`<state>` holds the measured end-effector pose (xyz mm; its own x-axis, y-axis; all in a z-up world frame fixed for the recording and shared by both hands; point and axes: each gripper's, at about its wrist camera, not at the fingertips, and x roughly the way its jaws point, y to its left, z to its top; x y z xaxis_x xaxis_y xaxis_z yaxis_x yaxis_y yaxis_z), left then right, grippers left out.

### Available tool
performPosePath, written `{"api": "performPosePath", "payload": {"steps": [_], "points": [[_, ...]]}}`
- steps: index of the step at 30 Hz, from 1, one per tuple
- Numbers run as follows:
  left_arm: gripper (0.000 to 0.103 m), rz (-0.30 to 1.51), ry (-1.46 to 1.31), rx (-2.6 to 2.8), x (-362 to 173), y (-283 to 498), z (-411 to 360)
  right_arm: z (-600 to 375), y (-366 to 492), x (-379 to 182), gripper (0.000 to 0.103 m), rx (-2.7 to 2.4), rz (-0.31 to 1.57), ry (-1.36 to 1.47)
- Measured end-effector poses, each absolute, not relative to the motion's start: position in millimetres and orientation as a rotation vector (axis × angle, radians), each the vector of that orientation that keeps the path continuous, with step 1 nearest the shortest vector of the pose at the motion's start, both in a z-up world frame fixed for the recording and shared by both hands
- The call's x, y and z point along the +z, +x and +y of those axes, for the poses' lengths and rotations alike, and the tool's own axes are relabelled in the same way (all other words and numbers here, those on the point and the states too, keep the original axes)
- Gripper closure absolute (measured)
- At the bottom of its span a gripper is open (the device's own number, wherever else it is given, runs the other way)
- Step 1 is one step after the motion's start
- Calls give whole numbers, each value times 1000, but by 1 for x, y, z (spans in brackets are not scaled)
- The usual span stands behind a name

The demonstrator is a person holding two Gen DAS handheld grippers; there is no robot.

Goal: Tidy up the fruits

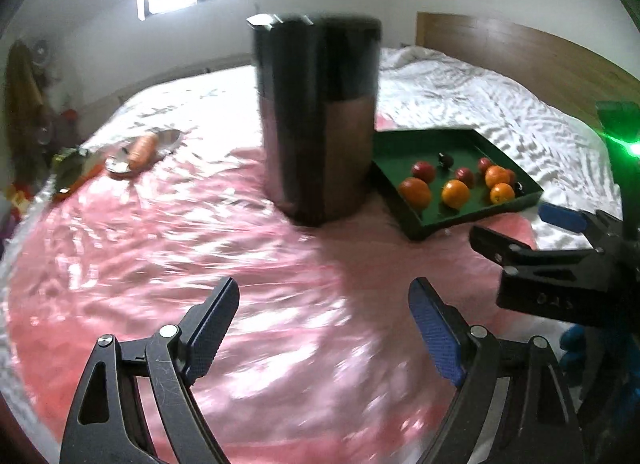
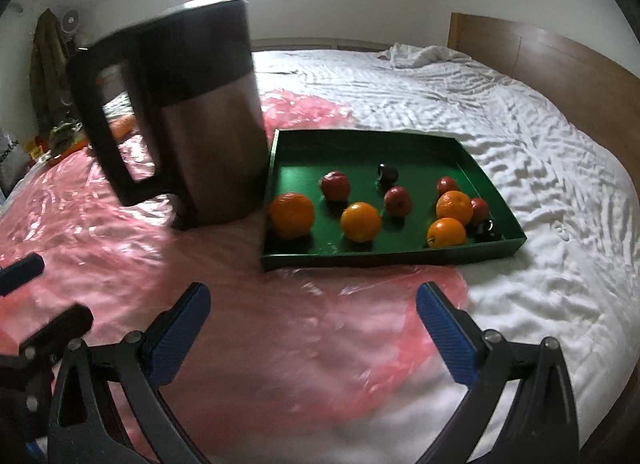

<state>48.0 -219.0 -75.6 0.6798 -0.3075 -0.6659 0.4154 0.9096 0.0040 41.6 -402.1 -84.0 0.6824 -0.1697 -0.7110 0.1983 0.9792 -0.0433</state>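
In the green tray (image 2: 460, 254), oranges (image 2: 361, 221), apples (image 2: 335, 185)

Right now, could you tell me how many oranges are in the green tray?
4, all in the green tray: one orange by the left wall, one right of it, and two on the right, behind. None seems hidden.
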Motion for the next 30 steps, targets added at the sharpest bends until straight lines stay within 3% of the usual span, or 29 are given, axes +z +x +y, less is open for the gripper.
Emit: {"api": "performPosePath", "payload": {"steps": [15, 19, 30], "points": [[19, 643, 108, -240, -33, 17, -155, -331, 8, -43, 0, -111, 738, 24], [6, 628, 110, -200, -26, 11, -143, -314, 4, -35, 0, -93, 718, -2], [5, 626, 85, -193, -16, 1, -123, -296, -2, -23, 0, -61, 695, -26]]}}
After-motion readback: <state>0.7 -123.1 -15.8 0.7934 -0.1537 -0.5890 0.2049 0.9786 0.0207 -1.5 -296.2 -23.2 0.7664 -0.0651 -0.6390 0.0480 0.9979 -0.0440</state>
